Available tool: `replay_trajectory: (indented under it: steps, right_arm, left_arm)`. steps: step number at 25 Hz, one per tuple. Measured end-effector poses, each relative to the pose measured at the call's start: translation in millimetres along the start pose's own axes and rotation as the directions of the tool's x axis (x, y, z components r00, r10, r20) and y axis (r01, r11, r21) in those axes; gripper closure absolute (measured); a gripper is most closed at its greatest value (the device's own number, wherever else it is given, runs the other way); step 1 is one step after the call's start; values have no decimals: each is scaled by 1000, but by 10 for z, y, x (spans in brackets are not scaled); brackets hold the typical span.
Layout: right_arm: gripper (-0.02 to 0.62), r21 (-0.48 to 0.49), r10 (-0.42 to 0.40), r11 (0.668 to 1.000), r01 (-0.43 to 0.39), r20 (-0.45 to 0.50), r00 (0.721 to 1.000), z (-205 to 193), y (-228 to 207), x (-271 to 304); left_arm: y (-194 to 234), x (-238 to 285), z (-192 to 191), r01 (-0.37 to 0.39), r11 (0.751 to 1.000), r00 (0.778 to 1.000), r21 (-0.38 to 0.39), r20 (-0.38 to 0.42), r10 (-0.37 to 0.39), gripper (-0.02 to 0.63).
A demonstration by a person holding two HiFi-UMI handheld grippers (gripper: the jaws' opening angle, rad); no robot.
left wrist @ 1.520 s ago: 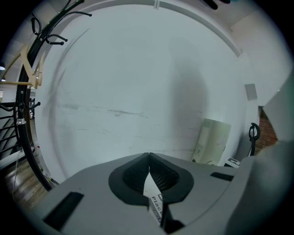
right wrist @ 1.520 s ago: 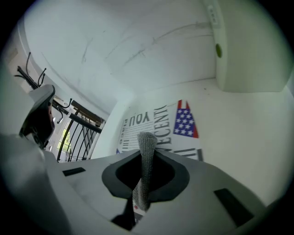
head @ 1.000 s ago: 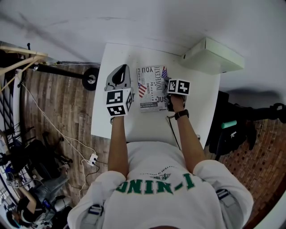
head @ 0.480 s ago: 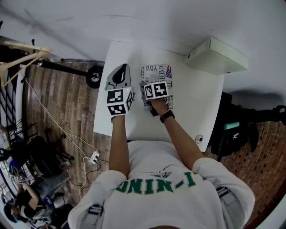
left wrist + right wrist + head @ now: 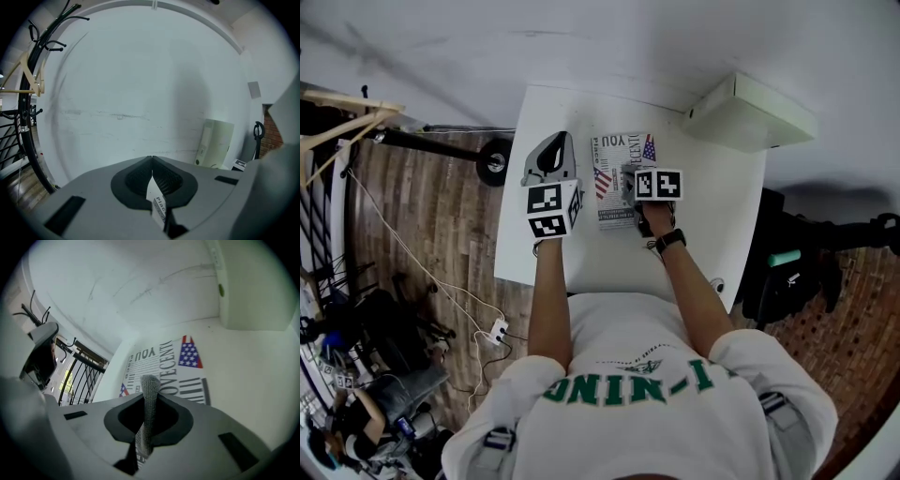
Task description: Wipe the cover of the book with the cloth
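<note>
A book (image 5: 616,180) with a black-and-white printed cover and small flag pictures lies on the white table (image 5: 712,202). My right gripper (image 5: 636,180) is over the book's right half, shut on a strip of grey knitted cloth (image 5: 149,401). In the right gripper view (image 5: 149,394) the cloth hangs down between the jaws onto the cover (image 5: 166,363). My left gripper (image 5: 555,145) rests to the left of the book, near the table's left edge. In its own view (image 5: 152,161) the pads meet, with a small white printed tag showing between them.
A pale flat box (image 5: 748,114) sits at the table's far right corner, also in both gripper views (image 5: 213,143) (image 5: 253,282). A small round object (image 5: 717,287) lies near the front right edge. A black stand with a wheel (image 5: 492,161) and floor cables (image 5: 441,291) are left of the table.
The right gripper swept left across the cover with the cloth, then came back toward the book's right half. The left gripper has stayed put.
</note>
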State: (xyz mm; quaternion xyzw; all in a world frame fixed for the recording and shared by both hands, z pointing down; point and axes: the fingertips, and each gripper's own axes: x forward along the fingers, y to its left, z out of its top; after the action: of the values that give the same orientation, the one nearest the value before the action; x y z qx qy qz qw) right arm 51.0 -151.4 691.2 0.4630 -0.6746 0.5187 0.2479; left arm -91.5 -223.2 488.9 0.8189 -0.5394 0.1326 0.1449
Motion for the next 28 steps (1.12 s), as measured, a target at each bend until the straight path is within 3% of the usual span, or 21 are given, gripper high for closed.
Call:
replay_trajectory:
  steps: [6,12,14,21,24,28]
  right_arm:
    - [563,113,-63,992,56,64,996,96,-514,-283]
    - [563,114,-126,986,118,68,990,128,-655,-356]
    - [563,99,-113,989,107,60,992,116,-555,-322]
    - [562,-59,109,992,-112,-43,993,-283,573,79]
    - [561,-109,129,985,-134,-52,990,-370,808,234]
    - [563,-113,117,986,-123,-61,991,-367,800,287]
  left_arm:
    - [-97,3,50,21,1000,1000,-1,15,-21,594]
    - [-69,-58,72,13,1000,1000,-1,28,-13,594]
    - [-41,-82,70,5,1000,1000,-2,28,-5,594]
    - [-43,-106,65,2,1000,1000,-12,26,-2,594]
    - [-61,-121,32,15,999,1000,-35,26,-14,594]
    - [-46,-131,0,12,999,1000,-32,19,-11,594]
